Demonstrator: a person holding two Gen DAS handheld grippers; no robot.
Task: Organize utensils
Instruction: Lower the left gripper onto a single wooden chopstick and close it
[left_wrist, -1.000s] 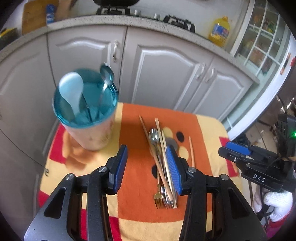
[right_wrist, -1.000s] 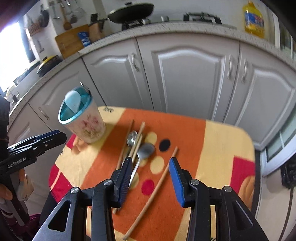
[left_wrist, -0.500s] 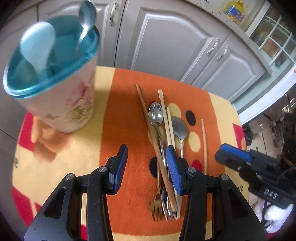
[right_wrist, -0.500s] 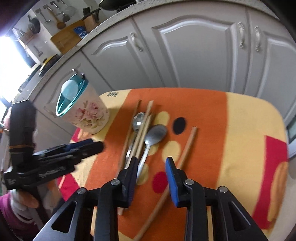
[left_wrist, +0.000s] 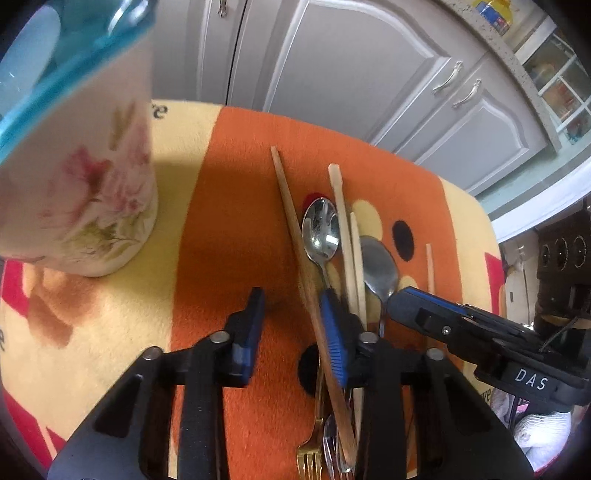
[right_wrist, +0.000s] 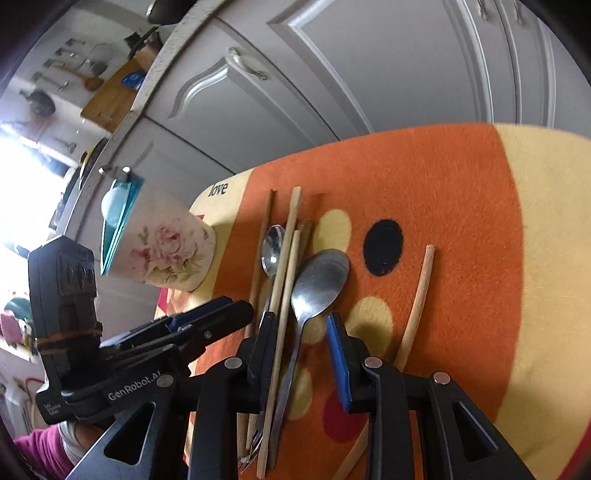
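Left wrist view first: a fleecy cloth (left_wrist: 236, 206) in orange, cream and red covers the small table, dotted with black, cream and red circles, and grey panelled cabinet doors (left_wrist: 343, 66) with metal handles fill the room behind it. Up at the far right sits a yellow bottle (left_wrist: 493, 14) on the speckled countertop, next to a glazed cupboard.

Down on the cloth lies the bundle of utensils: a dark wooden chopstick (left_wrist: 295, 240), a small spoon (left_wrist: 320, 230), two pale chopsticks (left_wrist: 343, 236), a larger spoon (left_wrist: 379, 269) and a gold fork (left_wrist: 310, 458) at the near edge. One lone chopstick (left_wrist: 429, 266) lies apart to the right. The floral cup (left_wrist: 77, 192) with its teal rim stands upright at the left, well clear of the bundle.

The left gripper (left_wrist: 295, 328) hovers low with jaws spread wide, nothing between them; its right finger sits over the dark chopstick. The right gripper (right_wrist: 302, 350) has its jaws parted too, straddling the larger spoon's (right_wrist: 317, 284) handle, without closing on it.

Now the writing: "DAS" reads in white on the right gripper's body in the left view, "GenRobot.AI" on the left gripper's body (right_wrist: 133, 384) in the right view, and "love" is printed on the cloth's cream corner (right_wrist: 218, 189) beside the cup (right_wrist: 166, 251). Right wrist view also catches a wooden cutting board (right_wrist: 110, 99) on the counter and tools hanging on the wall, too small to tell apart.
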